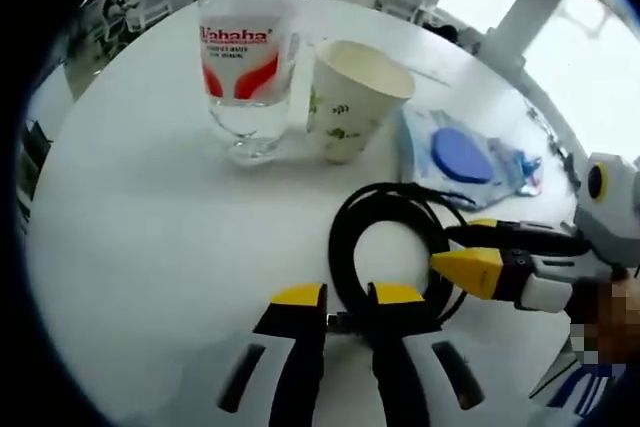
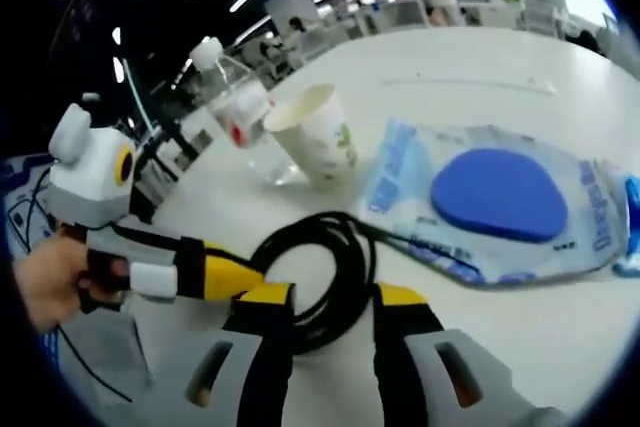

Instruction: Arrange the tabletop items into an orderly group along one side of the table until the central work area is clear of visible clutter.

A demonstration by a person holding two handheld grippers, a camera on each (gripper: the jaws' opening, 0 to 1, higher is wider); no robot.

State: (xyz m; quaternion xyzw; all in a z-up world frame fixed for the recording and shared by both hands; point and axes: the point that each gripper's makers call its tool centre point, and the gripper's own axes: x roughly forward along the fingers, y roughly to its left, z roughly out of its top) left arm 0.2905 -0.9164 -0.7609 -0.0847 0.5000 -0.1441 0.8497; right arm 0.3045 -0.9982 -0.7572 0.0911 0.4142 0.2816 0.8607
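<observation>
A coiled black cable (image 1: 385, 209) lies on the white round table (image 1: 150, 227). My left gripper (image 1: 348, 297) is shut on the coil's near edge. My right gripper (image 1: 472, 247) comes in from the right, its jaws apart around the coil's right side. In the right gripper view the cable (image 2: 335, 247) loops between the open jaws of my right gripper (image 2: 332, 297), and the left gripper (image 2: 225, 275) meets the coil from the left. Behind the cable stand a clear water bottle (image 1: 248, 67) with a red label and a paper cup (image 1: 350, 97), side by side.
A clear plastic bag holding a blue disc (image 1: 460, 152) lies to the right of the cup, also seen as the bag (image 2: 495, 197) beyond the cable. A hand (image 2: 50, 277) holds the left gripper. Bottle (image 2: 238, 107) and cup (image 2: 315, 132) stand near the table's far edge.
</observation>
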